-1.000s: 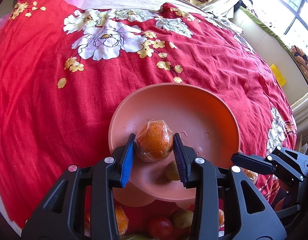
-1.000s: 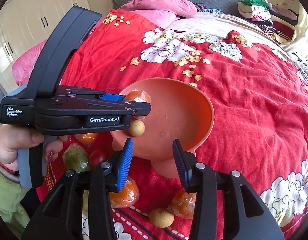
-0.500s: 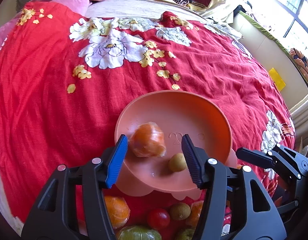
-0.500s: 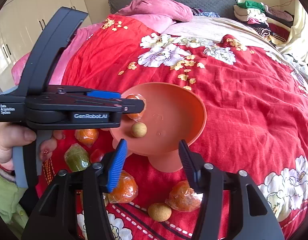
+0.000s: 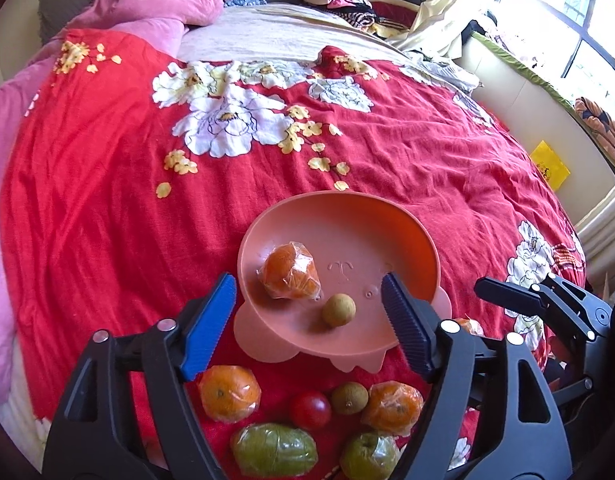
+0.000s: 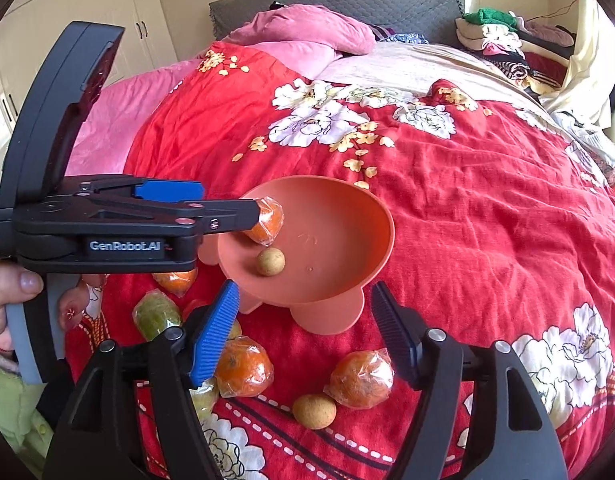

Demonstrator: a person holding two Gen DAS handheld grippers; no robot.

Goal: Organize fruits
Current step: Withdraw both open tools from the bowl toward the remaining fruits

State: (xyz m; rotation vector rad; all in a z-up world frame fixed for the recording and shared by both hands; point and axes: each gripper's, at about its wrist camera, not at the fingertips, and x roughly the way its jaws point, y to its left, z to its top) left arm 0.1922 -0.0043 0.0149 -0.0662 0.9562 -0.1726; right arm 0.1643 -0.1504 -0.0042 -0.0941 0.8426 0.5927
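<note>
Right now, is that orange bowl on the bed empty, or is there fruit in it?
Not empty. The bowl holds two fruits: a plastic-wrapped orange and a small round brown fruit beside it. The other fruit lies on the red bedspread.

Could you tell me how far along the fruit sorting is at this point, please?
Early. Done: one wrapped orange and one small brown fruit lie in the orange bowl. In hand: nothing; the left gripper and right gripper are both open. Left: oranges, green fruits, a tomato and brown fruits on the bedspread.
</note>
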